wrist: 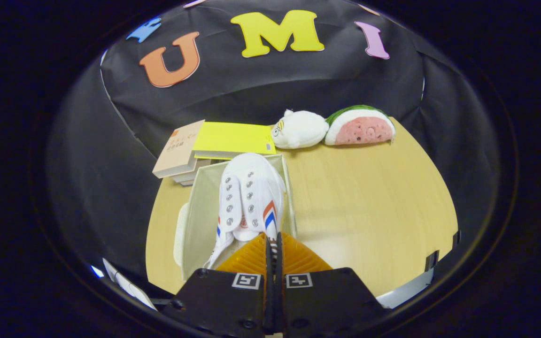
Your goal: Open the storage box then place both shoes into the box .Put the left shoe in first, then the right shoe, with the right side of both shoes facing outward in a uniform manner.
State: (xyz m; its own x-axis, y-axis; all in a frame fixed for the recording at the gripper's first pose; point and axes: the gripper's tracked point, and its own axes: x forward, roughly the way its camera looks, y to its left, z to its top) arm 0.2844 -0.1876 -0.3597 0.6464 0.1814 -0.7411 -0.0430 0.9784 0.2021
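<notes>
- Gripping with its fingers drawn almost together, the gripper (273, 241) has only a thin slit left between the pads, and the heel edge of a white shoe (249, 199) is pinched in that slit.
- Both fingers (247, 256) press on the shoe's rear collar; the hold is at the heel end, with the toe pointing away from the fingers.
- The shoe is white canvas with two rows of metal eyelets, no laces threaded through them, and red and blue stripes on the side panel nearest the right finger. A second set of stripes is partly visible on the opposite side.
- The shoe sits over the open storage box (200, 211), just ahead of the fingers; its toe reaches the far wall of the box. Whether the sole rests on the box floor cannot be told.
- The box is pale, with upright walls; the space inside it to the left of the shoe is bare. A pale rounded piece (180, 234) lies against the box's left outer wall.
- The box stands on a light wooden table (369, 197).
- Beyond the box, at the table's far edge, a stack of books (179, 155) lies with a yellow book (233, 138) on top.
- To the right of the books, a white plush toy (298, 129) and a watermelon-slice plush (359, 126) lie side by side, touching.
</notes>
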